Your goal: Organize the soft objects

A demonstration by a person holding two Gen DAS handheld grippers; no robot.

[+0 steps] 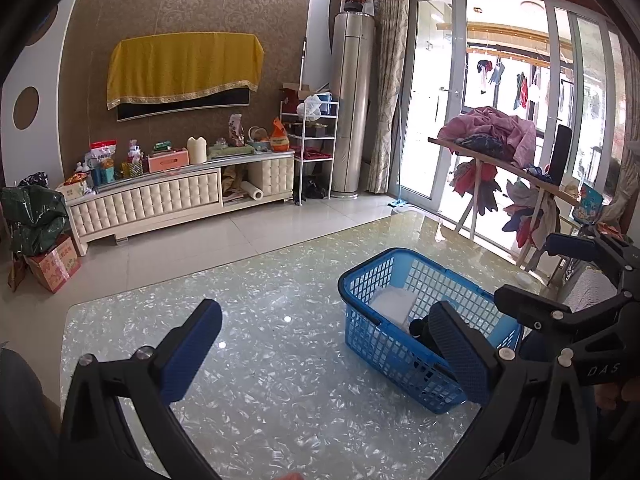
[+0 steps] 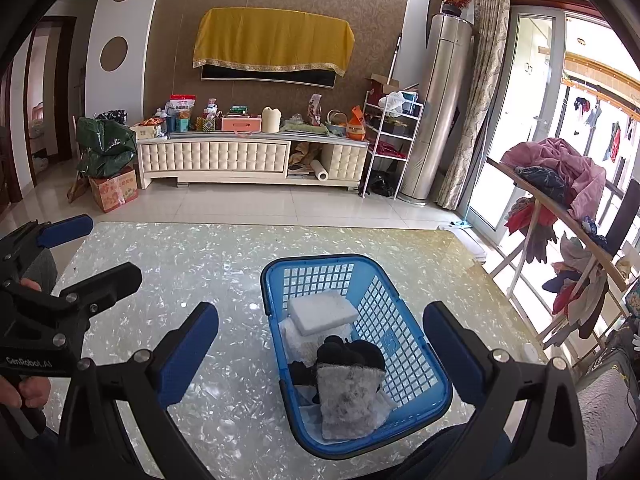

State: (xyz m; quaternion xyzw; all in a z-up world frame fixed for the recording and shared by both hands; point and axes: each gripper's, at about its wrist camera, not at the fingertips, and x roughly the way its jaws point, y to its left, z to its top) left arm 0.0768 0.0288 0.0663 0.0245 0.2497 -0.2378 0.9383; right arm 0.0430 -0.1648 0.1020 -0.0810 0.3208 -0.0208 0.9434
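A blue plastic basket (image 2: 416, 360) stands on the shell-patterned table (image 2: 200, 264). It holds a white sponge block (image 2: 322, 310), a black glove (image 2: 352, 354), a grey furry pad (image 2: 348, 404) and white cloth under them. My right gripper (image 2: 320, 352) is open and empty, its fingers either side of the basket, above it. My left gripper (image 1: 320, 352) is open and empty over the table, left of the basket (image 1: 360, 280). The right gripper also shows in the left wrist view (image 1: 536, 272), open.
A cream TV cabinet (image 2: 248, 160) with clutter stands across the floor. A white shelf rack (image 2: 392, 140) and a tall air conditioner (image 2: 436, 112) stand beside it. A wooden rack with heaped clothes (image 2: 560, 176) stands right of the table by the glass doors.
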